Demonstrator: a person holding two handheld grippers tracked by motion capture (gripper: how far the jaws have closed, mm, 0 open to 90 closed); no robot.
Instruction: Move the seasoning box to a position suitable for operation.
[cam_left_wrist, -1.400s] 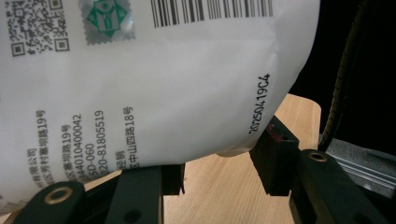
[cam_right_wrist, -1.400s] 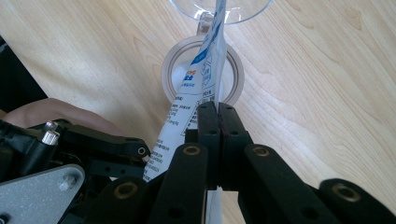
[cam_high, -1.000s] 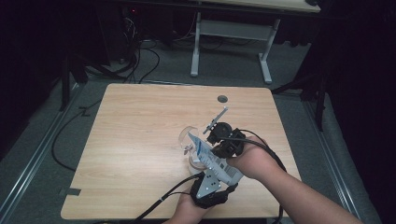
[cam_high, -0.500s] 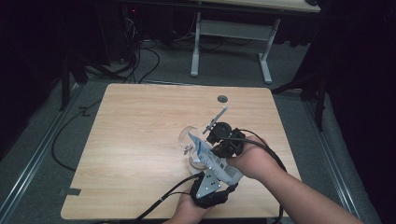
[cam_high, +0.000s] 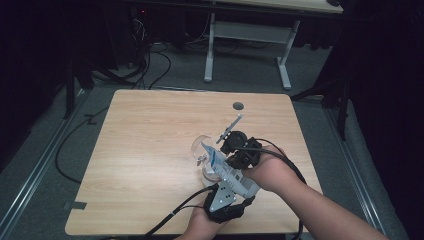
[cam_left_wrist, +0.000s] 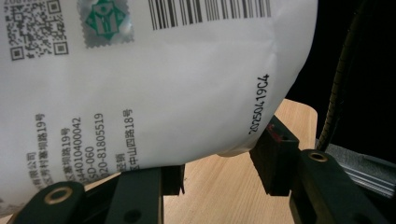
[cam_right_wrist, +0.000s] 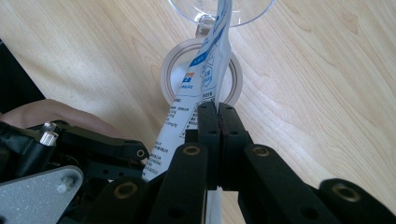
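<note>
A white pouch (cam_high: 220, 167) with blue print and a barcode hangs tilted between both grippers above the table's near right part. My left gripper (cam_high: 241, 187) comes in from the near edge and is shut on the pouch's wide lower end (cam_left_wrist: 163, 84), one pad (cam_left_wrist: 273, 156) against its side. My right gripper (cam_high: 226, 159) is shut flat on a thin edge of the pouch (cam_right_wrist: 205, 70), gripper (cam_right_wrist: 217, 112). The pouch's top points toward a clear glass bowl (cam_high: 199, 146), bowl (cam_right_wrist: 219, 9). Under the pouch lies a round pale ring (cam_right_wrist: 167, 77), either a lid or a tape roll.
The wooden table (cam_high: 150, 130) has a small dark round hole (cam_high: 238, 105) near its far edge. A thin metal stick (cam_high: 229, 128) juts up beside the right gripper. Cables trail off the near edge. Dark floor, cables and desk legs (cam_high: 210, 50) lie beyond.
</note>
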